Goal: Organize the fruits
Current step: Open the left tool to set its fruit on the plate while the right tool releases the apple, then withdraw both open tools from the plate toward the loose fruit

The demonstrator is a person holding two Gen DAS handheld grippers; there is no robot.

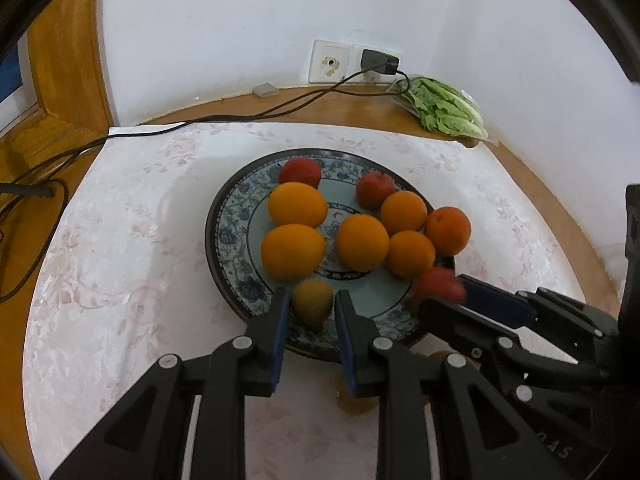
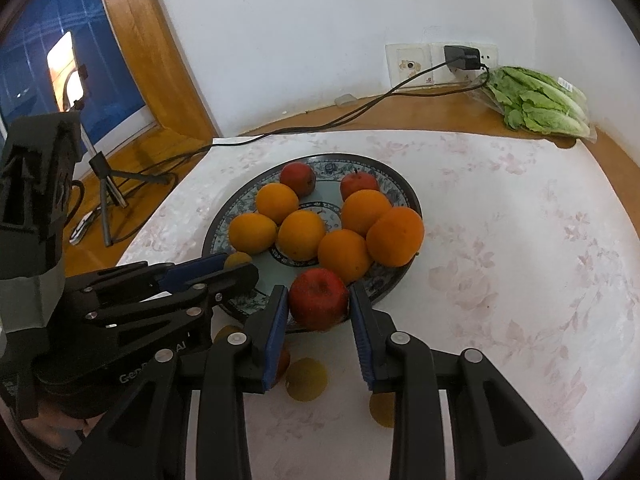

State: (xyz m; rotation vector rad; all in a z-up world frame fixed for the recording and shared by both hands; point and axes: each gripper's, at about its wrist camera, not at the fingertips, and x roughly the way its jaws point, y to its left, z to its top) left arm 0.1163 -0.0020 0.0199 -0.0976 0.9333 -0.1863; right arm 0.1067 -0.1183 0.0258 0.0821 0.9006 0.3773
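Note:
A patterned plate [image 1: 230,236] [image 2: 396,184] holds several oranges [image 1: 362,242] [image 2: 301,234] and two red apples [image 1: 300,172] [image 2: 298,178] at its far side. My left gripper [image 1: 312,306] is shut on a small yellow-green fruit [image 1: 312,300] over the plate's near rim; in the right wrist view it [image 2: 239,259] is mostly hidden by that gripper [image 2: 224,270]. My right gripper [image 2: 318,302] is shut on a red apple [image 2: 318,298] above the plate's near edge; this apple [image 1: 438,284] shows blurred in the left wrist view at the right gripper [image 1: 444,298].
Several small yellow fruits [image 2: 307,378] lie on the pale floral cloth [image 2: 520,240] under the grippers. A bag of lettuce [image 1: 444,108] [image 2: 536,100] lies at the back right corner. A charger cable [image 1: 240,118] runs across the back of the wooden table.

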